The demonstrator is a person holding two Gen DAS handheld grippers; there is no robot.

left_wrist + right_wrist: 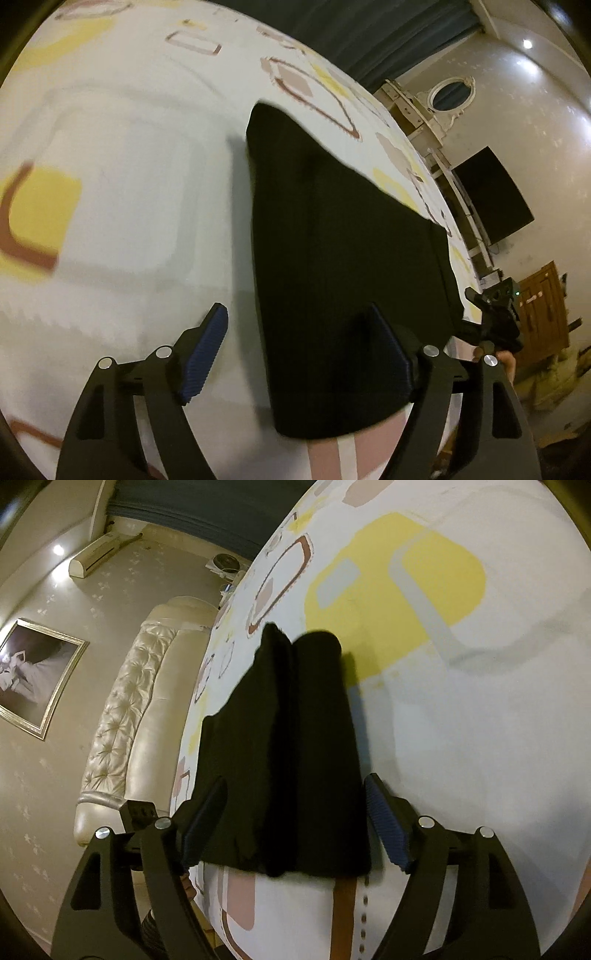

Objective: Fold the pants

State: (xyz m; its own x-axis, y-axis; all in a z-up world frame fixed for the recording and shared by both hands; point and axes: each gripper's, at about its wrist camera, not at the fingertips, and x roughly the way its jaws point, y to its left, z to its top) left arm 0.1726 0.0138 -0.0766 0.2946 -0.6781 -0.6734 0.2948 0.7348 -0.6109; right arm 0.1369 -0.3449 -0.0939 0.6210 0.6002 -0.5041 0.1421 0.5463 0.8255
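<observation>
Black pants [343, 266] lie flat on the patterned bed sheet [122, 155], lengthwise away from me. My left gripper [299, 354] is open above the near end of the pants, its blue-padded fingers [207, 354] spread wide, the right one over the cloth. The right wrist view shows the same pants [288, 757] with two legs side by side. My right gripper [295, 827] is open, its fingers straddling the near end of the pants. The right gripper also shows in the left wrist view [495, 314] at the pants' right edge.
The bed sheet [461, 664] is white with yellow, grey and brown shapes. A cream tufted headboard [129, 709] stands at the left. A dark TV [491, 199], wooden cabinet [543, 306], white dresser with mirror [443, 99] and dark curtains [369, 33] line the room.
</observation>
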